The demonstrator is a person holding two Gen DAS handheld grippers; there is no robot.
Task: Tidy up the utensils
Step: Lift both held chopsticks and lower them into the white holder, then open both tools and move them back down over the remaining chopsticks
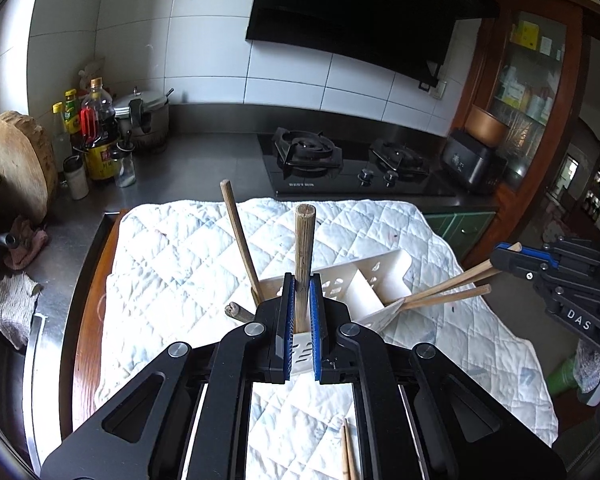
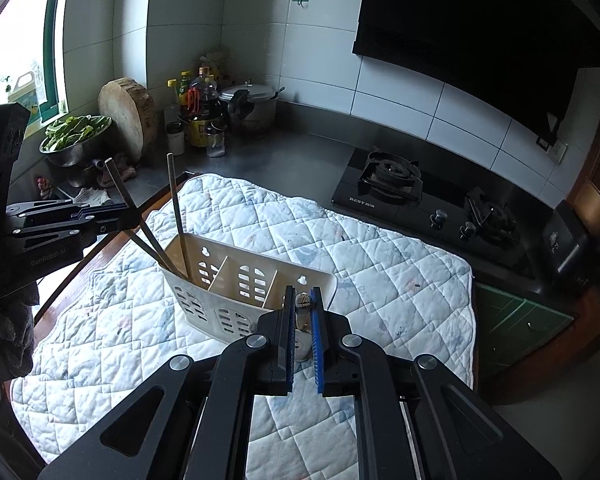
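A cream plastic utensil holder (image 2: 236, 288) with three compartments stands on a white quilted cloth (image 2: 380, 280). My left gripper (image 1: 303, 280) is shut on a thick wooden handle (image 1: 305, 248), upright above the holder's (image 1: 364, 280) left compartment, beside two more sticks (image 1: 238, 236). My right gripper (image 2: 303, 294) is shut on a wooden-handled utensil (image 2: 302, 308) at the holder's right end. In the left wrist view the right gripper (image 1: 508, 258) holds several wooden handles (image 1: 448, 288) slanting into the right compartment. A pair of chopsticks (image 1: 349, 456) lies on the cloth below my left gripper.
A black gas stove (image 1: 348, 168) sits behind the cloth, with a dark appliance (image 1: 472, 164) to its right. Bottles (image 1: 98, 132), a pot (image 1: 146, 120) and a round wooden board (image 1: 18, 164) stand at the back left. A metal bowl of greens (image 2: 74, 140) is near the window.
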